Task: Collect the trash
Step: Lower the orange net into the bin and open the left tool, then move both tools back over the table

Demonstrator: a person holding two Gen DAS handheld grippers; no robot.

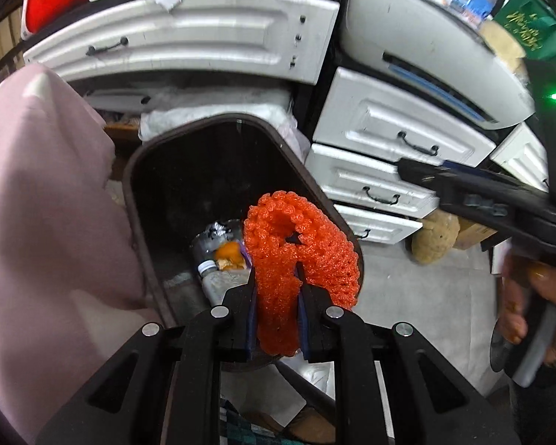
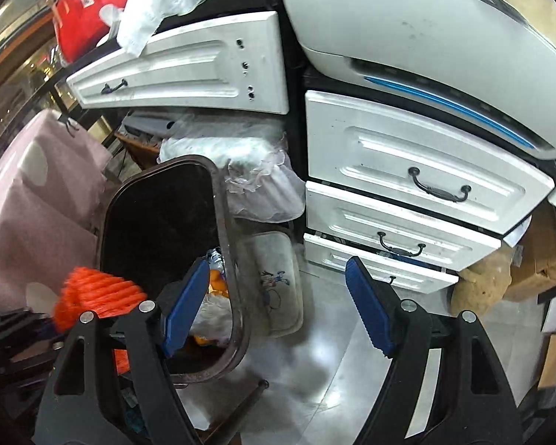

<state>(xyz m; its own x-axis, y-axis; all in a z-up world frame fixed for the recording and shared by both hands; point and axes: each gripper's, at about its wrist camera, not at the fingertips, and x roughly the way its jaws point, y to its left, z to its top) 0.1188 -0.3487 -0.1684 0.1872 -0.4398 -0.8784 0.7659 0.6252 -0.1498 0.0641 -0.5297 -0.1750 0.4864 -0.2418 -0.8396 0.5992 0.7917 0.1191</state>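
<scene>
My left gripper (image 1: pixel 276 274) is shut on an orange foam net sleeve (image 1: pixel 300 256), which hangs over the near right rim of a dark brown trash bin (image 1: pixel 129 193). Inside the bin lie crumpled silver wrap, orange peel and a small capped bottle (image 1: pixel 207 267). In the right wrist view the same bin (image 2: pixel 222 200) stands at lower left, with the orange net (image 2: pixel 96 296) at its near left edge. My right gripper (image 2: pixel 274 278) is open with nothing between its blue pads; it hangs over the bin's right rim and the grey floor. In the left wrist view the right gripper (image 1: pixel 411 170) enters from the right, held by a hand (image 1: pixel 515 296).
White drawers (image 2: pixel 419 170) with dark handles stand right of the bin, a white appliance (image 2: pixel 426 37) on top. Pink cloth (image 1: pixel 44 200) lies left of the bin. A white printed tray (image 2: pixel 278 282) lies on the floor beside it. A tan lump (image 1: pixel 435 235) and a cardboard box sit at right.
</scene>
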